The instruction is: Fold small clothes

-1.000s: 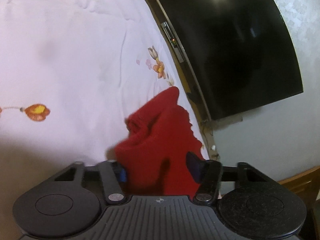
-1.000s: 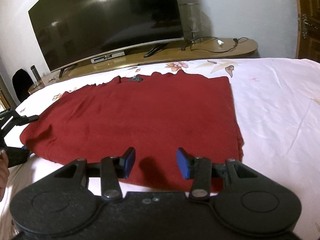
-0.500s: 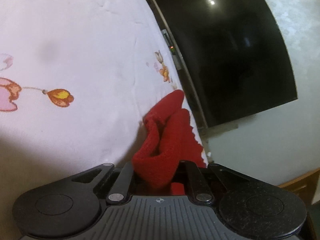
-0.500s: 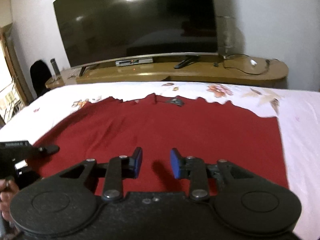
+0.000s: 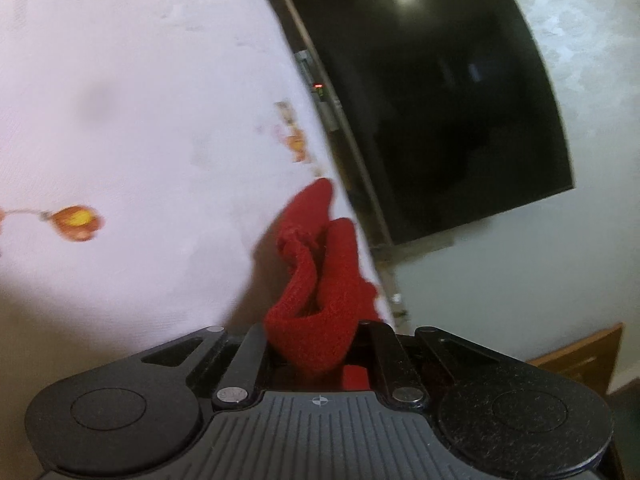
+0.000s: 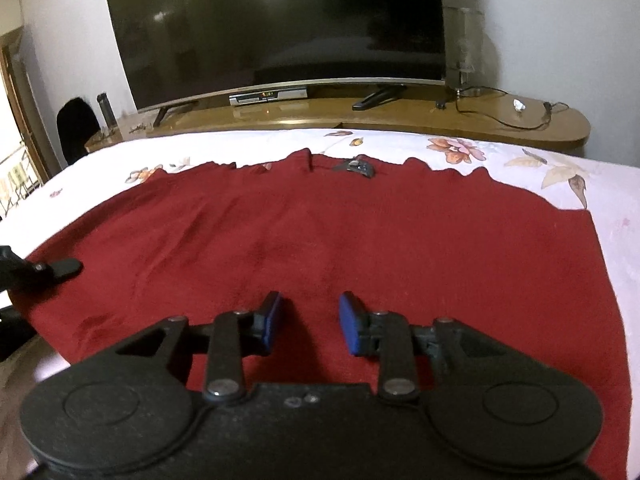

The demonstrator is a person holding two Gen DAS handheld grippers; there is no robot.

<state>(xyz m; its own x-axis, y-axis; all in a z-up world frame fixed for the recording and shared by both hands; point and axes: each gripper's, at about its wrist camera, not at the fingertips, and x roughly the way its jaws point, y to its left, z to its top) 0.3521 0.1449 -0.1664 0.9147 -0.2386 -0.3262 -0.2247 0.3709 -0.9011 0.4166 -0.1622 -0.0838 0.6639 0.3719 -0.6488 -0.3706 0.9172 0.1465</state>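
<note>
Red garment (image 6: 360,248) edge is pinched in the left hand-held gripper (image 5: 316,356); the right hand-held gripper (image 6: 308,326) gapes empty.

One red garment (image 6: 360,248), one bed (image 6: 600,184), one television (image 6: 280,28), one set-top box (image 6: 268,97), two grippers.

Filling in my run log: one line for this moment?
left gripper: shut on red garment edge | right gripper: open above garment, nothing gripped | garment: flat on bedsheet

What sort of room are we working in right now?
Most likely a bedroom: the red garment lies on a floral bedsheet, facing a large television on a low wooden cabinet.
</note>
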